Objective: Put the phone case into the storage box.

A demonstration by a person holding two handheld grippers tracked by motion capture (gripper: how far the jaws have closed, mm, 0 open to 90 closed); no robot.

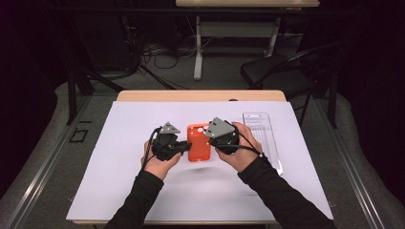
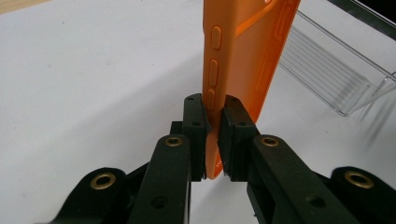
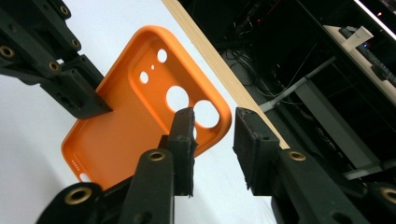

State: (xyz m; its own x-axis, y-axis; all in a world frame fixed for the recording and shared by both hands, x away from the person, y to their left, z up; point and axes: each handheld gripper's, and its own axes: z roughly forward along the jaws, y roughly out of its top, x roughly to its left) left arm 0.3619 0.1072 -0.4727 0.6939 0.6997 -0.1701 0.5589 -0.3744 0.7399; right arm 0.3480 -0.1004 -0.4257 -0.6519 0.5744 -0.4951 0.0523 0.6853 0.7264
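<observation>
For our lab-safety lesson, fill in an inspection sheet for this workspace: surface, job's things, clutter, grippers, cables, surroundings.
Surface: white sheet over a wooden table; no spills seen.
Job's things: orange phone case, held up off the sheet, its inside and camera holes facing the right gripper view.
Clutter: clear plastic tray on the sheet to the right of the case.
Grippers: left gripper shut on the case's side edge by the buttons; right gripper open, one jaw in front of the case's camera end, pads not pressing it.
Cables: a black cable trails from the right gripper over the hand; loose cables on the floor beyond the table.
Surroundings: black chair, second table, dark room.
</observation>
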